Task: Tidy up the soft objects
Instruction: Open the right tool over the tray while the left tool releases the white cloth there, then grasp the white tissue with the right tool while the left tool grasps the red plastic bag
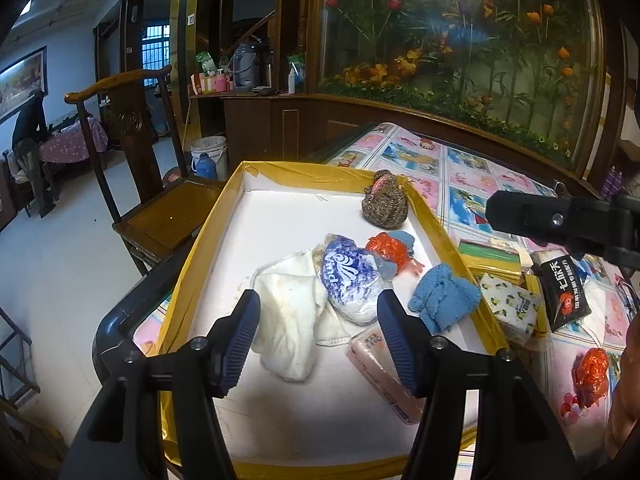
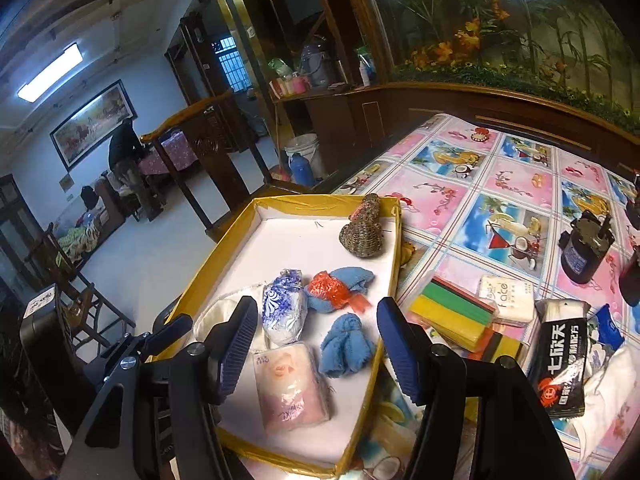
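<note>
**Sorting roughly half finished**

Tray with yellow-taped rim (image 1: 208, 236) already holds my white towel (image 1: 288, 312), blue-patterned tissue pack (image 1: 348, 280), pink tissue pack (image 2: 292, 388) and blue cloth (image 1: 444, 300). Black tissue pack (image 2: 560, 364) and striped sponges (image 2: 452, 304) remain on the surface (image 2: 500, 184). Both the left hand-held gripper (image 1: 318, 336) and right hand-held gripper (image 2: 316, 344) are spread wide, empty.

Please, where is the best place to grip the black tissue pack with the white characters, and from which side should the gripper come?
Probably across its two long edges near the middle, coming from above. The black tissue pack lies flat outside the tray, on white cloth, so its broad face points up. The right gripper is open and nearest. Its soft wrapper may crumple, so close gently.
</note>
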Motion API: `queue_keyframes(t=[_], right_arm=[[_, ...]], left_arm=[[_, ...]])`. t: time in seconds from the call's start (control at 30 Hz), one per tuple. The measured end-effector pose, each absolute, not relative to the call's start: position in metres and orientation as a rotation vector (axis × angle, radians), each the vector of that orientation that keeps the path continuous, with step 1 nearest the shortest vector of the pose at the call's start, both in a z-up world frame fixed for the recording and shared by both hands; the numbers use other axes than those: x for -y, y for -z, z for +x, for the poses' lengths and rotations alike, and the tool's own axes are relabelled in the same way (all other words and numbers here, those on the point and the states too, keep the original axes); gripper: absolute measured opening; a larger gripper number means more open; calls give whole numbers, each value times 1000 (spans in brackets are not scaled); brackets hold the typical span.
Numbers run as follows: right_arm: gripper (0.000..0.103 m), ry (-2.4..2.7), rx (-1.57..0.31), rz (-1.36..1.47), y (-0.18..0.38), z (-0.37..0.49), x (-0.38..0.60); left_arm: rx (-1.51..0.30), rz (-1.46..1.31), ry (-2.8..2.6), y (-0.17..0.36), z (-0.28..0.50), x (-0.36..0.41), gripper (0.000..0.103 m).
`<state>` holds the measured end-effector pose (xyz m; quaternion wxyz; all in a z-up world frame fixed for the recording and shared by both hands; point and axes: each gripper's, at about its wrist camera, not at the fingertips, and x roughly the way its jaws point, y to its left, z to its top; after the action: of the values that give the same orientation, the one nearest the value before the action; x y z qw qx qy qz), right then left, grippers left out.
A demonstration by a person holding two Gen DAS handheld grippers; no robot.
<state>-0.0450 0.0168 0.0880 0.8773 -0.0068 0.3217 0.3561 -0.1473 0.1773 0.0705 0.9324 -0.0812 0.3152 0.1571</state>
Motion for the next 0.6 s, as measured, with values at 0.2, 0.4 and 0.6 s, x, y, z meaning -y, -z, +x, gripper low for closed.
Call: queue_keyframes(t=[0.2, 0.4, 0.6], right_arm=[[68, -695, -624, 62, -103, -54, 48], [71, -610, -600, 147, -106, -47, 117], [71, -456, -594, 163, -92, -28, 179]], left_arm=[[-617, -127, -289, -84, -154, -153, 66], [-637, -87, -216, -89, -149, -122, 67], [-656, -70, -129, -87, -146, -92, 67]])
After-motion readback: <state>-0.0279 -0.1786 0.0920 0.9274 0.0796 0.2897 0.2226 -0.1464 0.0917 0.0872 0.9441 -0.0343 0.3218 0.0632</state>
